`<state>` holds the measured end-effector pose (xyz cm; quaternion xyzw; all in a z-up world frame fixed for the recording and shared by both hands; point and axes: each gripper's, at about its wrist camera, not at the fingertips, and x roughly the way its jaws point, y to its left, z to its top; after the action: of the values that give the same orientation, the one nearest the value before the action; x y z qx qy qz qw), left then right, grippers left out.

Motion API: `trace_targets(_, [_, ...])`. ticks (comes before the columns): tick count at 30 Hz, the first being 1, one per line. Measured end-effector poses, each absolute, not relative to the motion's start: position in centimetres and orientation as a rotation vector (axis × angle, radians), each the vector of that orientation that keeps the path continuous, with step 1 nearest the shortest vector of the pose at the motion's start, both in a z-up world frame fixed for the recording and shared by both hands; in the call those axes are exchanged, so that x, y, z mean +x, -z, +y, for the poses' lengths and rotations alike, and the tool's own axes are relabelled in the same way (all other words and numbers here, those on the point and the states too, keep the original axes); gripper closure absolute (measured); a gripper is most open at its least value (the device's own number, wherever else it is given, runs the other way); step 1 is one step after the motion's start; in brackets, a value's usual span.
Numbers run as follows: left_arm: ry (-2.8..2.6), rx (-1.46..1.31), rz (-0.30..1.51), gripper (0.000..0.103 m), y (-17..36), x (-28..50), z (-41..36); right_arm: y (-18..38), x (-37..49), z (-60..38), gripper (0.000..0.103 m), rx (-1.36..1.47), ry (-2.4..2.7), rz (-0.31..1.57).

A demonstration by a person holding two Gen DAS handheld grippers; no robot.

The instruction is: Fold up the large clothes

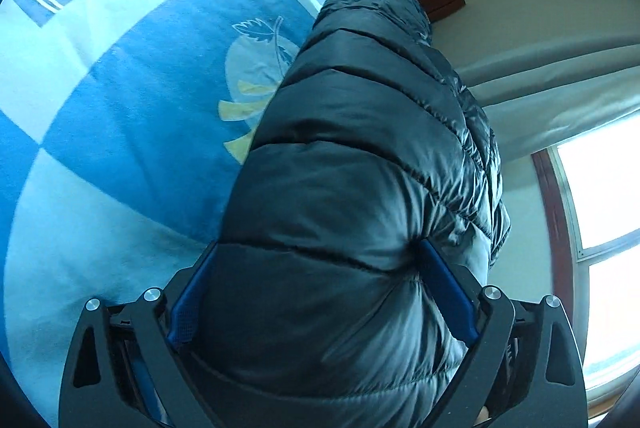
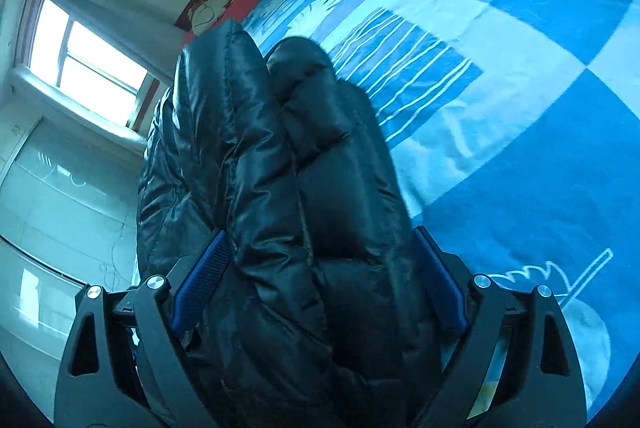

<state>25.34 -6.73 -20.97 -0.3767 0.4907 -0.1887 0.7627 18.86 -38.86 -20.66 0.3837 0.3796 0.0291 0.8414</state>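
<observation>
Left wrist view shows the left gripper [image 1: 320,292] with its jaws spread wide and a thick roll of the black puffer jacket [image 1: 360,168] filling the gap; the blue pads [image 1: 448,292] lie against the quilting on both sides and dent it a little, so it reads as a wide pinch on the jacket. From the gripper the jacket runs straight ahead, with the blue patterned bed cover [image 1: 120,88] off to its left. Right wrist view gives the same picture for the right gripper [image 2: 320,280] — jaws wide, pads sunk into bunched black folds that rise ahead of it, bed cover to its right, a window [image 2: 80,68] to its left. The jacket looks light but bulky, soft and springy, with a shiny shell that is probably slippery — a shallow pinch could slide off as the padding rebounds. A hold on a stitched seam or hem, with several layers gathered deep between the pads, would likely be surer than one on a puffed panel.
</observation>
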Motion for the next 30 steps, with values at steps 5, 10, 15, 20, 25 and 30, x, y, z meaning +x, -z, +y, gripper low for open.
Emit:
trace_targets(5, [0.433, -0.820, 1.048, 0.020, 20.7, 24.7, -6.8, 21.3, 18.3, -38.9, 0.045, 0.875, -0.136, 0.772])
trace_targets(10, [0.459, -0.809, 1.035, 0.027, 19.9, 24.4, -6.5, 20.1, 17.5, -37.9, 0.059, 0.861, -0.172, 0.711])
trace_targets(15, [0.452, -0.775, 0.989, 0.028, 18.4, 24.6, -4.8, 19.3, 18.7, -35.6, 0.063, 0.856, -0.244, 0.677])
trace_targets(20, [0.395, -0.772, 0.945, 0.028, 17.0, 25.0, -1.2, 18.9, 21.7, -32.0, 0.063, 0.847, -0.322, 0.695])
trace_targets(25, [0.330, -0.773, 0.912, 0.028, 16.5, 25.7, 2.7, 19.3, 24.5, -27.8, 0.063, 0.847, -0.388, 0.726])
trace_targets(30, [0.286, -0.801, 0.896, 0.029, 17.1, 26.3, 5.8, 19.0, 26.7, -24.8, 0.063, 0.825, -0.421, 0.747])
